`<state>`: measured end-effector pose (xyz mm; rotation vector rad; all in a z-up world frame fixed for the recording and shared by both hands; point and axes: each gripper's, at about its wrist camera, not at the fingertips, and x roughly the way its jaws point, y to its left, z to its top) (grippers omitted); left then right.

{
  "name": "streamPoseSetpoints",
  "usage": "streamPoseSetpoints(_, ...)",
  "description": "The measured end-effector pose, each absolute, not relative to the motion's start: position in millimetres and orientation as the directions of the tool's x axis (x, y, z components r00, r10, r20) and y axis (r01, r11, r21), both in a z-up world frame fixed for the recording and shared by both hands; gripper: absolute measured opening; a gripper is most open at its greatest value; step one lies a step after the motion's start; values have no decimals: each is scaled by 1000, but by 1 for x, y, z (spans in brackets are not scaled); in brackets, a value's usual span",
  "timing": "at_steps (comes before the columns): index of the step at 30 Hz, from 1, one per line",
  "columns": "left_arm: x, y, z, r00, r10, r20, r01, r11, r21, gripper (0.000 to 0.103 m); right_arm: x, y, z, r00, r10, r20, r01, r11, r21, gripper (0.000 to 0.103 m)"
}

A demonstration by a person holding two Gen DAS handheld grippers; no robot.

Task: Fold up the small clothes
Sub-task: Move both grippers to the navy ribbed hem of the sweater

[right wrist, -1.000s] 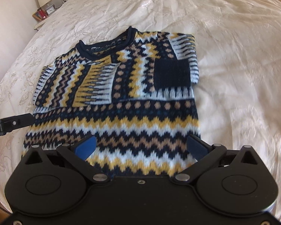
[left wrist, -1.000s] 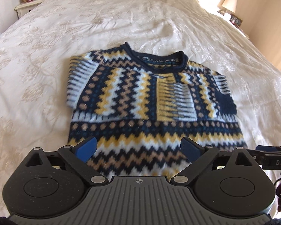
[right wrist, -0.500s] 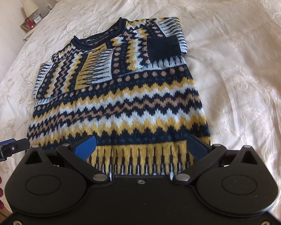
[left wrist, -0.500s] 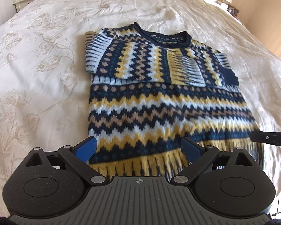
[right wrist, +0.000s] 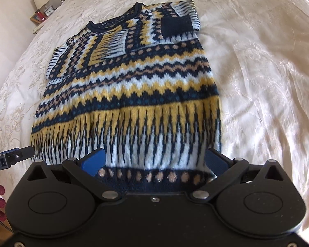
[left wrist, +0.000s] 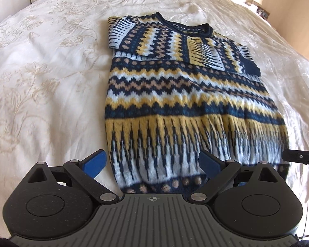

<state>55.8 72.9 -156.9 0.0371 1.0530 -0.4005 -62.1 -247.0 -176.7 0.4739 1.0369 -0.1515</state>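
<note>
A patterned knit sweater was laid flat on the cream bedspread — sleeves folded in. The left claw and right claw were held wide over its hem — nothing was gripped.

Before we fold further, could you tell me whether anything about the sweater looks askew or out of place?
Nothing stands out. The sweater lies flat on the bedspread, both sleeves folded across its chest. Both tongs, left and right, are open at the hem.
</note>
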Motion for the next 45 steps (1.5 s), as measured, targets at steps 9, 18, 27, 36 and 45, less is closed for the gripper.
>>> streamPoseSetpoints(9, 10, 77, -165, 440, -278, -854, 340, 932, -128, 97, -106, -254, -193, 505, 139, -852, 342, 874, 345, 103)
streamPoseSetpoints(18, -14, 80, -177, 436, -270, -859, 345, 931, -117, 97, -120, -253, -207, 501, 179, -847, 313, 875, 370, 103)
streamPoseSetpoints(27, -16, 79, -182, 442, -272, -855, 325, 937, -130, 97, -121, -247, -210, 498, 216, -840, 270, 882, 387, 103)
streamPoseSetpoints(36, -2, 72, -200, 413, -272, -869, 331, 934, -134, 97, -112, -249, -217, 497, 245, -832, 248, 879, 407, 103)
streamPoseSetpoints(45, 13, 70, -222, 357, -259, -898, 328, 934, -139, 97, -98, -255, -240, 470, 240, -850, 314, 854, 415, 103)
